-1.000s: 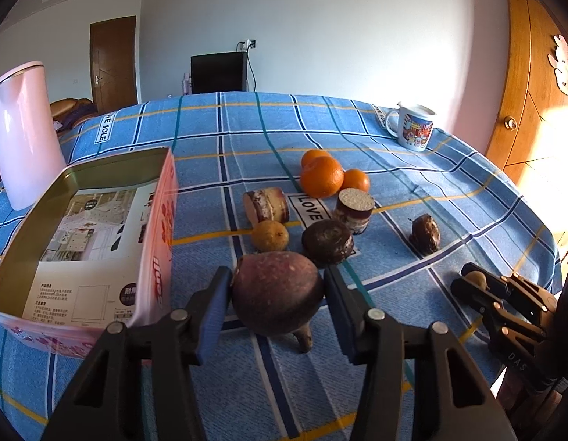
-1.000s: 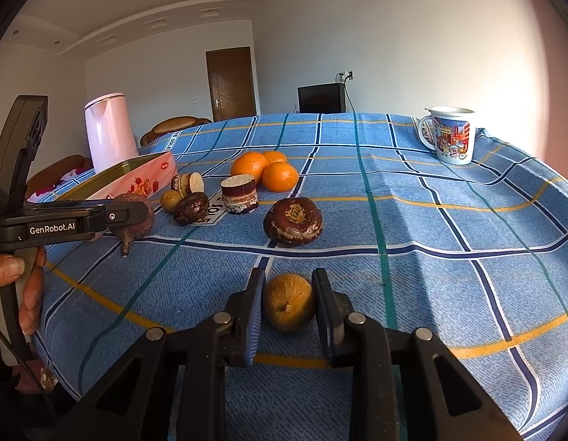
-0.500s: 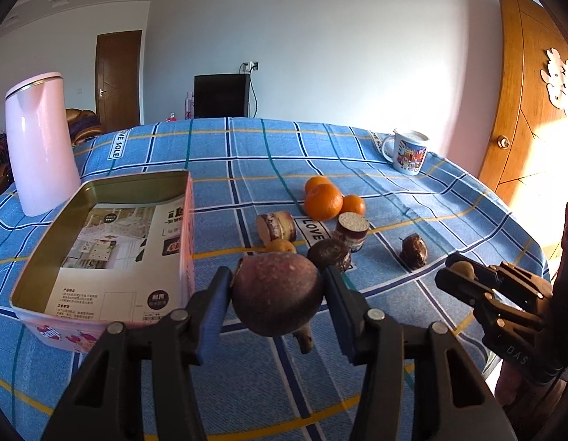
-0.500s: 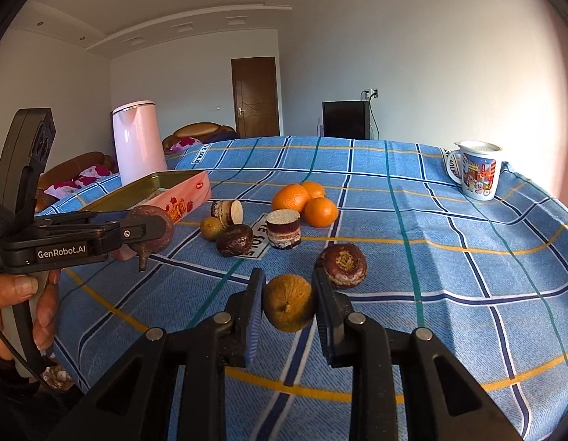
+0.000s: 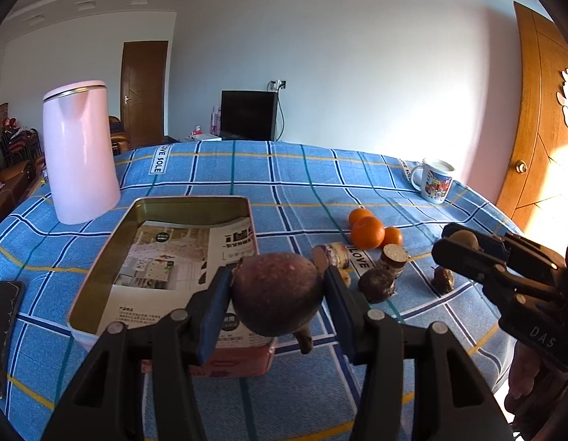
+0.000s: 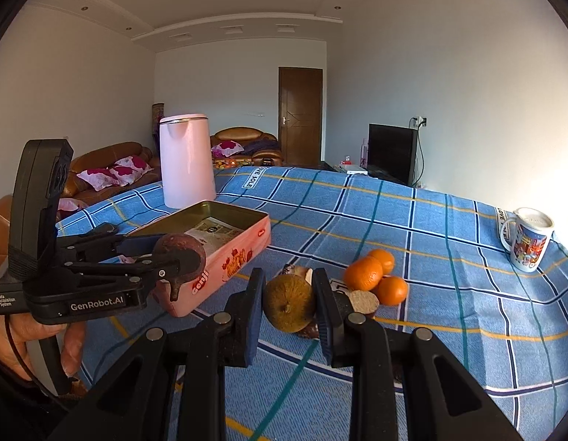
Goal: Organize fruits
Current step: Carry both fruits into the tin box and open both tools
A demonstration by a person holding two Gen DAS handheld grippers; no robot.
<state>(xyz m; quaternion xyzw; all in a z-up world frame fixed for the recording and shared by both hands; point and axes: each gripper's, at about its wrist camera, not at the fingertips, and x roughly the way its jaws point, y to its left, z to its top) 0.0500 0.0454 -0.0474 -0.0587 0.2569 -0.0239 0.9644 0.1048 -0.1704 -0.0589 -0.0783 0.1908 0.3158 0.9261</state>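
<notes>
Gripping a dark purple fruit (image 5: 278,292) above the near corner of the pink tin (image 5: 100,257), the left gripper (image 5: 276,294) is clamped tight. The right gripper (image 6: 288,303) pinches a brownish-yellow fruit (image 6: 289,303), hiding some fruit on the tablecloth (image 6: 467,294).

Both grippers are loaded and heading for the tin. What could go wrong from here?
The left gripper holds the round purple fruit by its sides only; it may slip before it clears the pink tin rim. The right gripper with the brownish-yellow fruit is converging on the same tin, so the two could collide.
</notes>
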